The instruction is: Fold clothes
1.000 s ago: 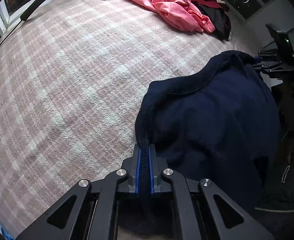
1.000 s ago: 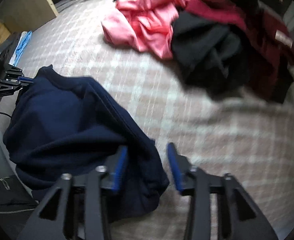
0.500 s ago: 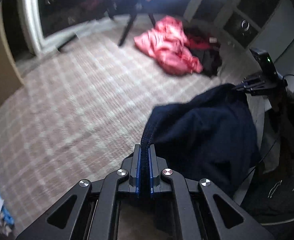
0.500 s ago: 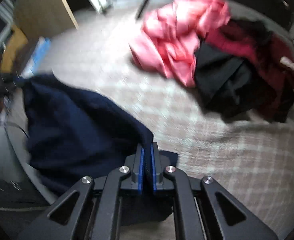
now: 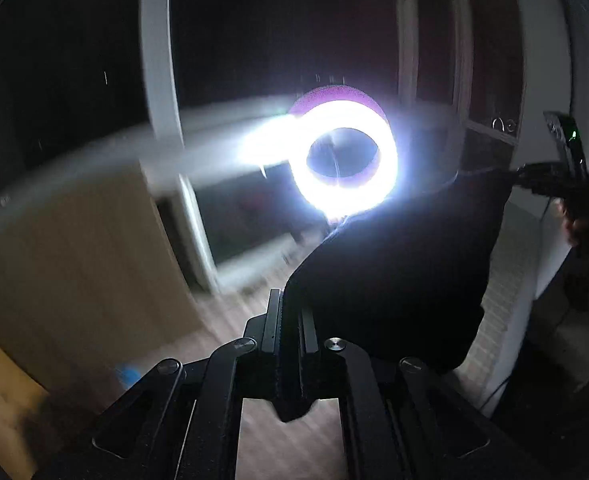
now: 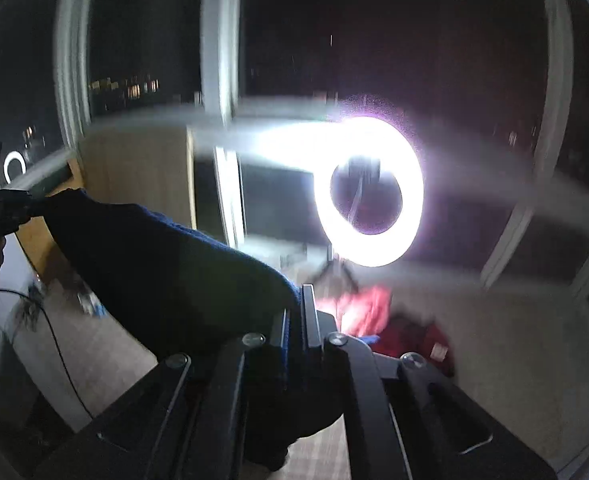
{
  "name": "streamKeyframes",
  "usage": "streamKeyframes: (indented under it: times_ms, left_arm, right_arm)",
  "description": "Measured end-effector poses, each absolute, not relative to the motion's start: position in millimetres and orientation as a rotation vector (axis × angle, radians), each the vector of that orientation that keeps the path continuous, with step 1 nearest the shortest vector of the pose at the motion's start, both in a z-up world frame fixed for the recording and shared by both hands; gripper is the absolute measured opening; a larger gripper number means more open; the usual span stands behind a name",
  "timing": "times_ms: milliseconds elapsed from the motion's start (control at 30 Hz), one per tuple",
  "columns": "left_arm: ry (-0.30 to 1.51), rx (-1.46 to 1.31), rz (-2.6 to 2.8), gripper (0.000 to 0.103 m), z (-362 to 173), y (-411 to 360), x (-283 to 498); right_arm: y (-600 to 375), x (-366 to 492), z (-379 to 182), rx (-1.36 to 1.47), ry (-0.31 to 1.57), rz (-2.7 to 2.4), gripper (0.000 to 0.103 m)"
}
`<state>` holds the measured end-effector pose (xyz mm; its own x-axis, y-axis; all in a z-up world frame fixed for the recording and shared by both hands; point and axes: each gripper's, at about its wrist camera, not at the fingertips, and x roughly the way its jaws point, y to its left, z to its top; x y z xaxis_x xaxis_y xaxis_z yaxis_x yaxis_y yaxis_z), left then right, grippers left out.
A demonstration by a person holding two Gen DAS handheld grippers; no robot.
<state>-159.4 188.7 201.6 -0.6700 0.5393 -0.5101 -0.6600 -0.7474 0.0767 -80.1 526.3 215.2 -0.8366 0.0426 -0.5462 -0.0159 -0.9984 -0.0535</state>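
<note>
**Both grippers raised, holding a dark navy garment stretched between them**

Your left gripper (image 5: 290,312) points up and forward, toward a glaring ring light (image 5: 348,156) in front of dark windows. Its jaws are clenched on an edge of the navy garment (image 5: 398,276), which runs up and to the right to your right gripper (image 5: 554,178), seen at the far right edge with a green light on it.

From the right wrist, your right gripper (image 6: 294,320) is likewise tilted upward toward the ring light (image 6: 368,192). Its jaws are pressed together on the navy garment (image 6: 166,264), which spans leftward through the air to your left gripper (image 6: 2,208) at the frame's left edge. The cloth hangs slack below the jaws.

Below, blurred, a pink garment (image 6: 358,304) and a dark red one (image 6: 418,340) lie on the pale checked carpet (image 6: 514,360). Both views are streaked with motion blur.
</note>
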Motion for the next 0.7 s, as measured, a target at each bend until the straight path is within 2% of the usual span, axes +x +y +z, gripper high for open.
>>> streamKeyframes:
  times_ms: [233, 433, 700]
  left_arm:
    - [0.408, -0.279, 2.551, 0.005, 330.6, 129.2, -86.8]
    - [0.416, -0.13, 2.639, 0.005, 389.6, 86.0, -36.5]
    - [0.451, -0.105, 2.708, 0.006, 429.2, 57.8, -17.4]
  right_arm:
    - [446.4, -13.5, 335.0, -0.48, -0.245, 3.009, 0.004]
    - [400.9, 32.0, 383.1, -0.242, -0.313, 3.025, 0.004]
    - [383.2, 37.1, 411.3, -0.236, -0.271, 3.069, 0.004]
